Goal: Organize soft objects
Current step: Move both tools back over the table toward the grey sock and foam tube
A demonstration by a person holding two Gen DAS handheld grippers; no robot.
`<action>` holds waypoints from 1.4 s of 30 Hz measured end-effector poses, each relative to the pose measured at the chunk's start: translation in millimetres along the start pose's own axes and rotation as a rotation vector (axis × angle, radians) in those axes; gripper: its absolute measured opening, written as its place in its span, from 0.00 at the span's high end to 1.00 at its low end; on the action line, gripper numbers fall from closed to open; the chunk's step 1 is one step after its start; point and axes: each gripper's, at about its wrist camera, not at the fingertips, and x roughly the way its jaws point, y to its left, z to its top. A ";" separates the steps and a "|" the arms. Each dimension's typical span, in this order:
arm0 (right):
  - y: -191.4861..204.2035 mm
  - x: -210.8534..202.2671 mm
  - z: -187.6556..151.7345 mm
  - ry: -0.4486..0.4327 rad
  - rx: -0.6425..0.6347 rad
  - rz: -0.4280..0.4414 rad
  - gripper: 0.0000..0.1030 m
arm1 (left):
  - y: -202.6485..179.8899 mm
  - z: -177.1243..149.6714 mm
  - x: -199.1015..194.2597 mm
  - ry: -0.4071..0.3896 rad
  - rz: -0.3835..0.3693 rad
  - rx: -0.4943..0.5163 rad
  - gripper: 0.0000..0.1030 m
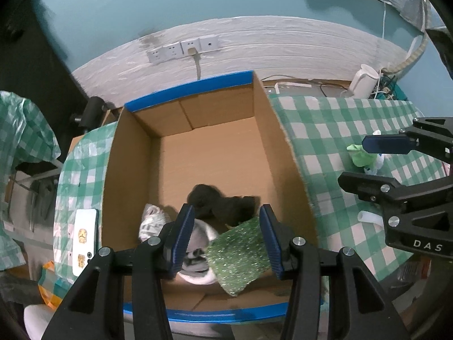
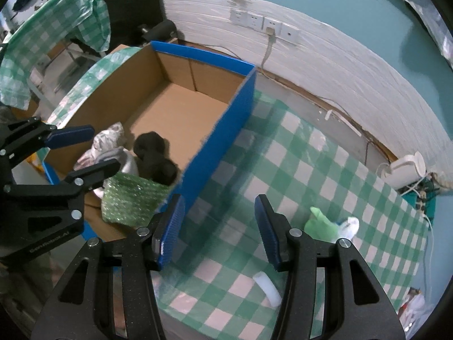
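Note:
A cardboard box (image 1: 215, 153) with blue outer walls (image 2: 218, 130) stands on the green checked tablecloth. In its near end lie a green glittery sponge cloth (image 1: 239, 257), a black fuzzy item (image 1: 218, 201), a grey-white sock (image 1: 198, 240) and a white patterned cloth (image 1: 151, 221). My left gripper (image 1: 226, 240) is open above them, empty; it also shows in the right wrist view (image 2: 85, 150). My right gripper (image 2: 218, 232) is open and empty over the cloth beside the box. A green and white soft toy (image 2: 328, 226) lies to its right, also seen in the left wrist view (image 1: 362, 155).
A white phone (image 1: 83, 240) lies left of the box. A small white tube (image 2: 267, 289) lies on the tablecloth (image 2: 311, 158) near my right gripper. A white kettle (image 2: 405, 170) and cables sit at the far right by the wall.

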 end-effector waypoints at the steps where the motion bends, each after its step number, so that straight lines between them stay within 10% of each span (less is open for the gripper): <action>1: -2.7 -0.6 -1.6 0.000 0.004 -0.001 0.50 | -1.8 0.9 -0.2 -0.001 0.000 0.004 0.53; 42: -114.7 -13.6 -85.2 0.029 0.218 -0.081 0.50 | -121.9 18.0 2.7 0.004 -0.068 0.156 0.50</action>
